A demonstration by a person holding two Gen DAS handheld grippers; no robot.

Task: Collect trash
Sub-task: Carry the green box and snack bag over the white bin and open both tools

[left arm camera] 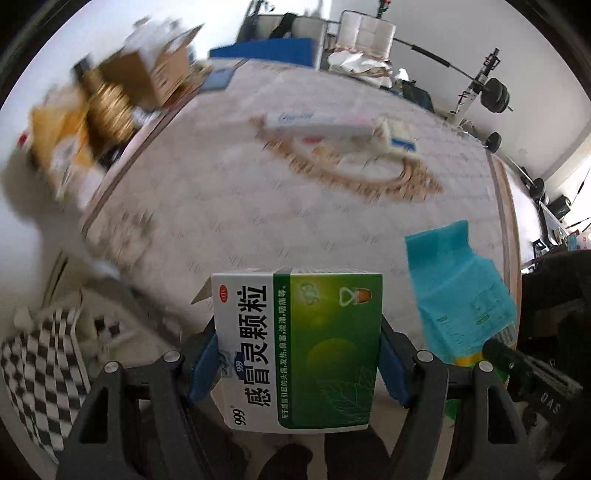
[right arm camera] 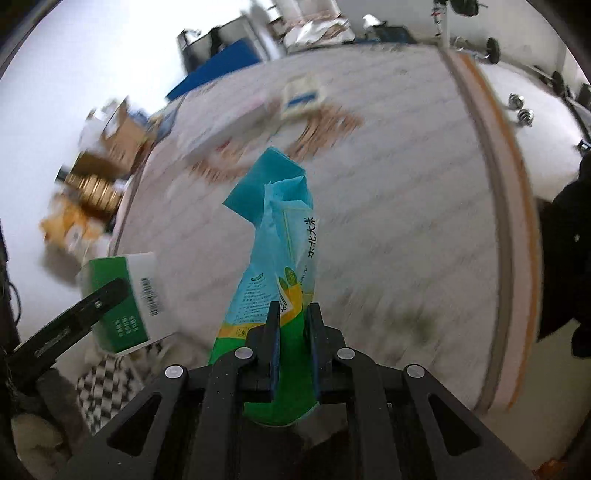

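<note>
My left gripper point(left arm camera: 297, 354) is shut on a green and white medicine box point(left arm camera: 299, 347), held above the pale mattress point(left arm camera: 221, 206). The box also shows in the right wrist view point(right arm camera: 125, 295), at the left, with a left finger across it. My right gripper point(right arm camera: 293, 332) is shut on a blue, yellow and green rice bag point(right arm camera: 277, 236), which stands up from the jaws. The bag also shows in the left wrist view point(left arm camera: 458, 291), at the right. Farther on the mattress lie a long white box point(left arm camera: 317, 123) and a small white and blue box point(left arm camera: 399, 138) on a woven mat point(left arm camera: 354, 170).
Cardboard boxes point(left arm camera: 147, 74) and clutter stand beyond the mattress's left edge. A checkered cloth point(left arm camera: 44, 358) lies at the lower left. A blue pad point(left arm camera: 266, 51) and white chairs point(left arm camera: 365, 33) are at the far end. Barbell weights point(left arm camera: 495, 96) stand at the right.
</note>
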